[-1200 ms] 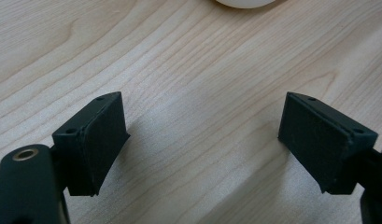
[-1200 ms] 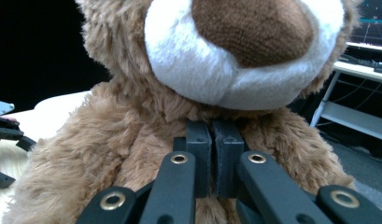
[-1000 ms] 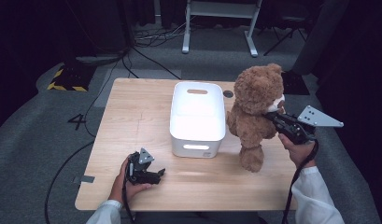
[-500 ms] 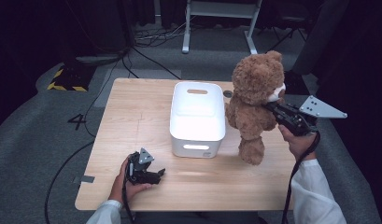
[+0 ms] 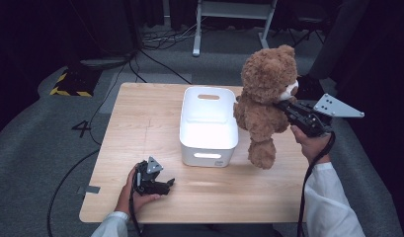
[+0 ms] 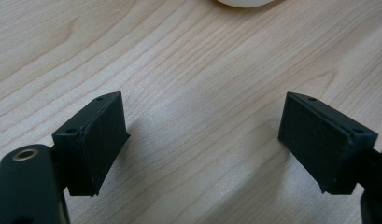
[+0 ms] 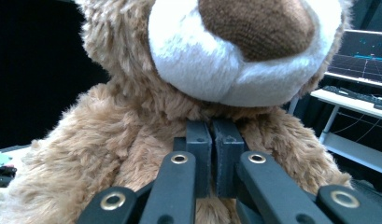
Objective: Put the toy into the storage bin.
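A brown teddy bear (image 5: 266, 98) hangs upright at the right of the white bin (image 5: 208, 126), one arm against the bin's right rim. My right gripper (image 5: 283, 106) is shut on the fur just under its chin. In the right gripper view the two jaws meet in the fur of the bear (image 7: 132, 140), with my right gripper (image 7: 212, 135) below its white muzzle. My left gripper (image 5: 162, 182) rests in a hand near the table's front edge. In its own view my left gripper (image 6: 202, 140) stands open over bare wood.
The wooden table (image 5: 140, 123) has bare room left of the bin and along the front. Black cables (image 5: 155, 64) and a white stand (image 5: 229, 10) are on the grey floor behind. A yellow-black striped block (image 5: 71, 84) lies at the far left.
My right gripper has lifted the teddy bear higher beside the bin. The left gripper has not moved.
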Available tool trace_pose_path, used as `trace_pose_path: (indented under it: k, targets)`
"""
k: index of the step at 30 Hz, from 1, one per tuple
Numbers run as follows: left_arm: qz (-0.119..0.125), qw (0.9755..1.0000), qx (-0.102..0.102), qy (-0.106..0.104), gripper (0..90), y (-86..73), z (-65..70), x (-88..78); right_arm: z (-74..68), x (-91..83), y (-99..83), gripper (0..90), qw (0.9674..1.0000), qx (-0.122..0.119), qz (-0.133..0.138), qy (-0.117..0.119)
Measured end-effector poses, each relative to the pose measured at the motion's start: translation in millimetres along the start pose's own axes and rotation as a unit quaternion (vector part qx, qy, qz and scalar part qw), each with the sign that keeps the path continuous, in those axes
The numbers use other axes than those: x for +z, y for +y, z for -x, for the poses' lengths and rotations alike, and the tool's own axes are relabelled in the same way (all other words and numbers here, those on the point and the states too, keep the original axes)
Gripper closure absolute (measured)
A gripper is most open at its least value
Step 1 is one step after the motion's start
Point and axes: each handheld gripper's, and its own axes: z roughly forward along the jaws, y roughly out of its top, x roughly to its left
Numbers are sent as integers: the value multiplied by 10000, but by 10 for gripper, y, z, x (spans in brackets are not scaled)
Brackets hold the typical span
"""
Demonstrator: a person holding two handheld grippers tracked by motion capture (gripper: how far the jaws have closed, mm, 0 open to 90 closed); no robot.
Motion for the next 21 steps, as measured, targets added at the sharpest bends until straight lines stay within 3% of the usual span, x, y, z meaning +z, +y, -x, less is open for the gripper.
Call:
trace_pose_path:
  k: [12,21]
  targets:
    - [3,10000,0,-6,153,0,0,1,-3,94,161,875,9998,-27,184,93]
    - [-5,10000,2,-10,153,0,-1,-1,-48,231,211,875,9997,-38,159,161]
